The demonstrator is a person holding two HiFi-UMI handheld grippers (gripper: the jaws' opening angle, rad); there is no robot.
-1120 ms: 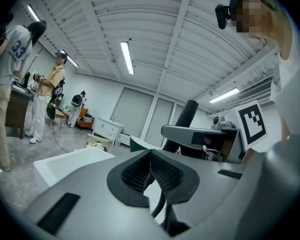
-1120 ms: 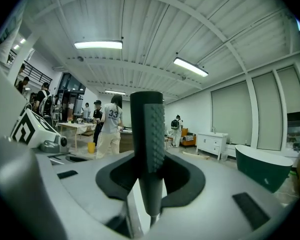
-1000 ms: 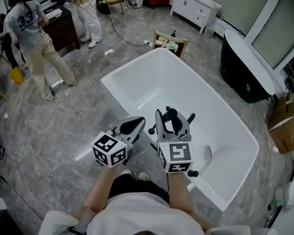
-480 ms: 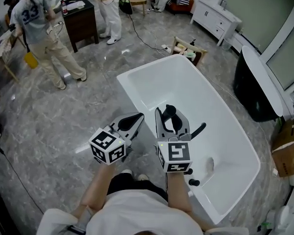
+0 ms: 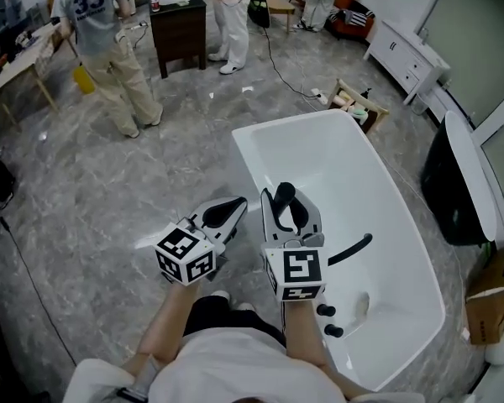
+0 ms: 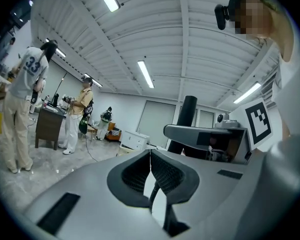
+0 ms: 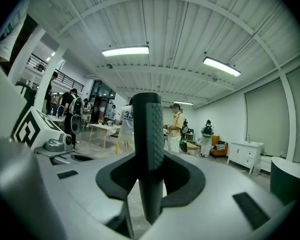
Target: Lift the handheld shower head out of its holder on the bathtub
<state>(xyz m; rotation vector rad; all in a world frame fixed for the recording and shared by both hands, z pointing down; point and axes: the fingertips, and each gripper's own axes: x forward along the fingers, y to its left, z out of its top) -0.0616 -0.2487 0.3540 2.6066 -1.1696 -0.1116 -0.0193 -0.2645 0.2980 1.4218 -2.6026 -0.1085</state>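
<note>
The black handheld shower head (image 5: 284,198) stands upright between the jaws of my right gripper (image 5: 289,218), which is shut on its handle (image 7: 149,149). It is held above the near rim of the white bathtub (image 5: 286,122). A black tap spout (image 5: 353,248) and two black knobs (image 5: 328,312) sit on the tub's near edge, to the right of that gripper. My left gripper (image 5: 227,211) hovers beside it over the floor. In the left gripper view its pads (image 6: 162,171) meet with nothing held.
Several people (image 5: 109,49) stand around a dark wooden table (image 5: 178,23) at the far left. A small stool with bottles (image 5: 353,101) is at the tub's far end. A black tub (image 5: 458,183), a cardboard box (image 5: 487,305) and a white cabinet (image 5: 403,53) line the right side.
Both grippers have swung left together, away from the spout and knobs, with the shower head still in the right one. The tub now lies further right in the head view.
</note>
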